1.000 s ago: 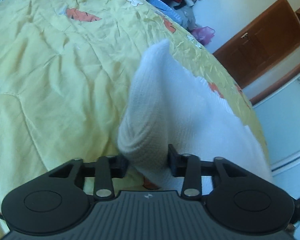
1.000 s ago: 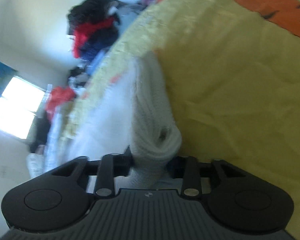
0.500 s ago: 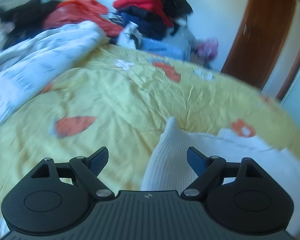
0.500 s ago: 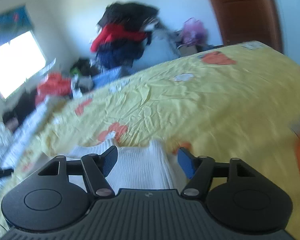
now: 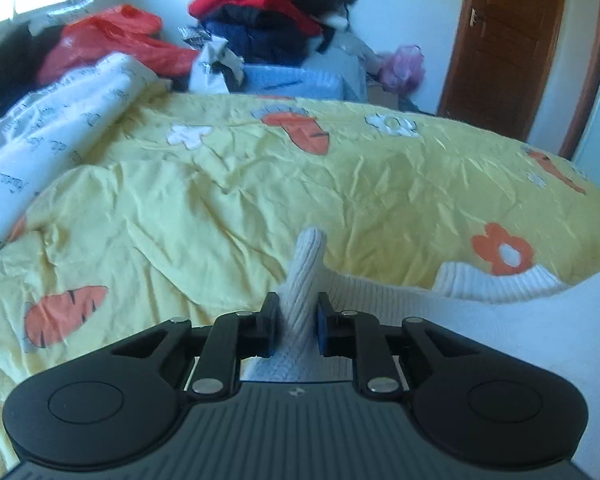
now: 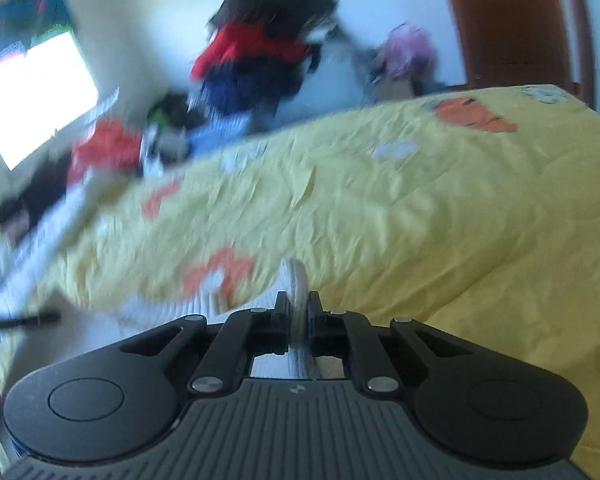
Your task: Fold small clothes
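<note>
A small white knitted garment [image 5: 388,300] lies at the near edge of a yellow bedspread [image 5: 260,200] printed with carrots and flowers. My left gripper [image 5: 294,320] is shut on a raised ribbed fold of it. Its ribbed hem [image 5: 496,282] shows to the right. In the right wrist view, my right gripper [image 6: 298,316] is shut on a thin pinched fold of the same white garment [image 6: 294,280], which spreads blurred to the left. That view is motion-blurred.
A rolled white printed duvet [image 5: 60,120] lies along the bed's left side. A heap of red, dark and blue clothes [image 5: 268,12] is piled beyond the far edge. A brown door [image 5: 504,40] stands at the back right. A bright window [image 6: 32,100] is at left.
Both grippers let go of the garment half a second ago and stood open. Both have now shut again on new folds of it, lower and nearer the bed's edge.
</note>
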`<state>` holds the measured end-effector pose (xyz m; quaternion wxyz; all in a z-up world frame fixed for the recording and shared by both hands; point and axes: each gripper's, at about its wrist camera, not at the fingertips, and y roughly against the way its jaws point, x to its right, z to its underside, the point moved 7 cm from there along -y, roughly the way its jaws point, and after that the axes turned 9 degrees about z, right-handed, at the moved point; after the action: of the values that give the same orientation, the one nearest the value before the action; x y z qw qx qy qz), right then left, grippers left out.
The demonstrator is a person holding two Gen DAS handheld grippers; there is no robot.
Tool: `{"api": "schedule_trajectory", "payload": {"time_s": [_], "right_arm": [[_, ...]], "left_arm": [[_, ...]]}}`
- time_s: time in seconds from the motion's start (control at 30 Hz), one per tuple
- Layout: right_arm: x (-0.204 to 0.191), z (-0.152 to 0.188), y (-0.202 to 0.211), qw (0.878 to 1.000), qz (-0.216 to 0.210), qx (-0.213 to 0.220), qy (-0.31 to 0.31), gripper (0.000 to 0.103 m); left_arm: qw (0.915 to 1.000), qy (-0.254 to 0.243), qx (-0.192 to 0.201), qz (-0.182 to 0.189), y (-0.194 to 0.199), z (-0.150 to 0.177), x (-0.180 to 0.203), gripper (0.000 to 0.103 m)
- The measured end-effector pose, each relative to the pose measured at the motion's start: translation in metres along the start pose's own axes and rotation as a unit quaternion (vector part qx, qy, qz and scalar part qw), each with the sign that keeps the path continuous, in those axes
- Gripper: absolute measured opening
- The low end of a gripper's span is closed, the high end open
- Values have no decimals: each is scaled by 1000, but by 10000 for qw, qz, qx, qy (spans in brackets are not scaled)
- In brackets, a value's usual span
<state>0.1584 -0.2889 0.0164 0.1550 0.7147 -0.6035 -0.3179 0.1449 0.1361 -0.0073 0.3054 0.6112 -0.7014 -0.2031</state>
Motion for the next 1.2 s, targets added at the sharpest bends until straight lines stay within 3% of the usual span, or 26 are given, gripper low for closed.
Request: {"api": "schedule_trajectory", "payload": {"time_s": [0.07, 0.13, 0.2, 0.27, 0.37, 0.43, 0.5, 0.53, 0.6, 0.67, 0.73, 0.8, 0.87, 0.93, 1.13, 1.2], "right_arm": [[13, 11, -18, 9992, 298, -267, -19, 11], [18, 30, -35, 9973, 539, -496, 87, 11], [15, 33, -33, 9976, 608, -307, 136, 13], [13, 31, -23, 9973, 675, -262, 79, 42], [9, 21, 3, 9956, 911, 156, 123, 45], [-6, 12, 30, 9946, 753, 688, 183, 46], [-26, 12, 39, 9959, 415, 785, 172, 52], [-39, 15, 37, 9964, 293, 733, 296, 55], [-64, 24, 21, 9947, 280, 591, 794, 54], [-75, 33, -2, 9903, 526, 440, 1210, 54], [-71, 41, -25, 9869, 823, 163, 1376, 53], [-51, 50, -45, 9839, 1167, -153, 1343, 60], [-35, 44, -43, 9919, 867, -118, 925, 58], [-28, 42, -48, 9858, 1206, -64, 1167, 59], [-39, 44, -47, 9792, 1490, -93, 1374, 60], [-49, 39, -34, 9769, 1633, 138, 1369, 62]], "left_arm": [[9994, 72, -240, -222, -18, 14, -6, 18], [9991, -95, -59, -398, -21, 19, -6, 19], [9983, -238, -56, -524, -15, 18, -1, 22], [9967, -523, 9, -615, -5, 16, 7, 26], [9874, -1102, 418, -1055, 29, 10, 20, 29], [9816, -1279, 828, -1146, 50, 4, 30, 39], [9797, -1253, 1142, -1074, 60, -1, 44, 81], [9789, -1292, 1254, -964, 60, -2, 54, 87], [9760, -1611, 1211, -826, 46, 1, 78, 88], [9752, -1853, 884, -825, 21, 10, 94, 88], [9788, -1816, 469, -818, -2, 21, 95, 88], [9810, -1748, -15, -846, -24, 37, 86, 88], [9892, -1366, -5, -538, -23, 36, 74, 89], [9941, -1034, -109, -325, -26, 33, 63, 91], [9941, -1028, -123, -314, -25, 37, 63, 93], [9941, -1030, -116, -317, -23, 39, 64, 93]]}}
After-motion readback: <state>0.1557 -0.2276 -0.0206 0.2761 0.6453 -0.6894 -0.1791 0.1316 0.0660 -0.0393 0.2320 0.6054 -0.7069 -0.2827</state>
